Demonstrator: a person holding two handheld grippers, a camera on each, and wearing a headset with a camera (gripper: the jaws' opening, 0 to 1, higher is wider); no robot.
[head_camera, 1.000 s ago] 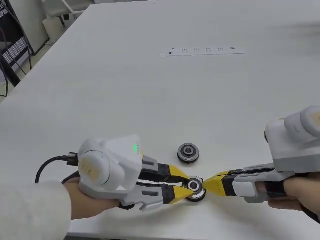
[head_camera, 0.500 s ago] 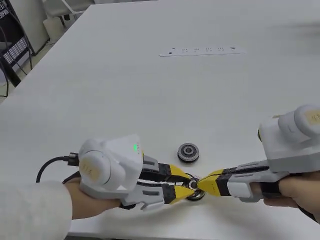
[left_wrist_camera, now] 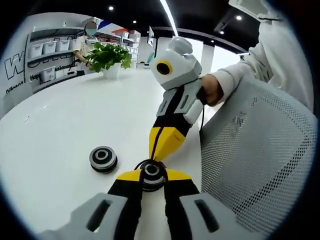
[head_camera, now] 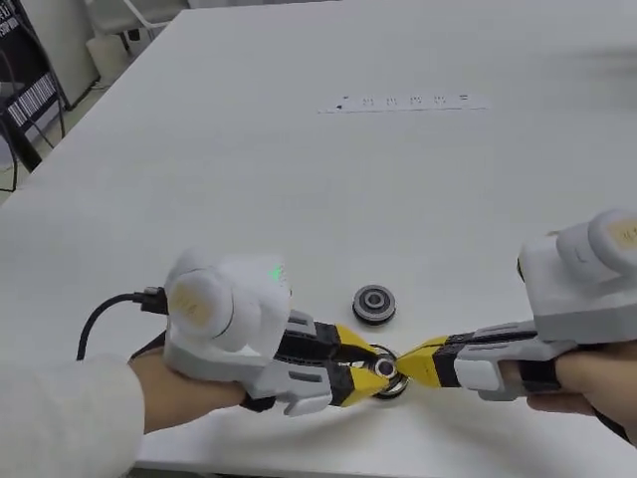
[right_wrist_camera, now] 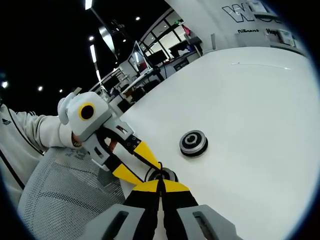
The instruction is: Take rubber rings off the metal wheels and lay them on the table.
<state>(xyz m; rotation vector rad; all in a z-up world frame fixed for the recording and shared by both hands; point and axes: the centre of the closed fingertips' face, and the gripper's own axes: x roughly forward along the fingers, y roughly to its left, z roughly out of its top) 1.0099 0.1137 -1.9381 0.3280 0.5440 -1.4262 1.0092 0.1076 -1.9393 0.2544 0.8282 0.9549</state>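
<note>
Gripping a metal wheel (head_camera: 386, 372) in the left claw (left_wrist_camera: 152, 176) by the near edge of the desk (head_camera: 299, 179), meeting it head-on with the right claw (right_wrist_camera: 160, 184), jaws pressed together at its rubber ring (left_wrist_camera: 153, 189), leaving a second wheel (head_camera: 374, 304) lying flat just beyond.

2nd wheel (head_camera: 374, 304) close behind (obstacle), tbl (head_camera: 249, 169) open

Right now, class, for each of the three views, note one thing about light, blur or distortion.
Head view: soft even light, faint shadow under the free metal wheel; the white housing of the left gripper looks slightly blurred. Left gripper view: fisheye bows the edge of the white table, and a ceiling strip light glares. Right gripper view: rolled, bright ceiling spots against dark.
</note>
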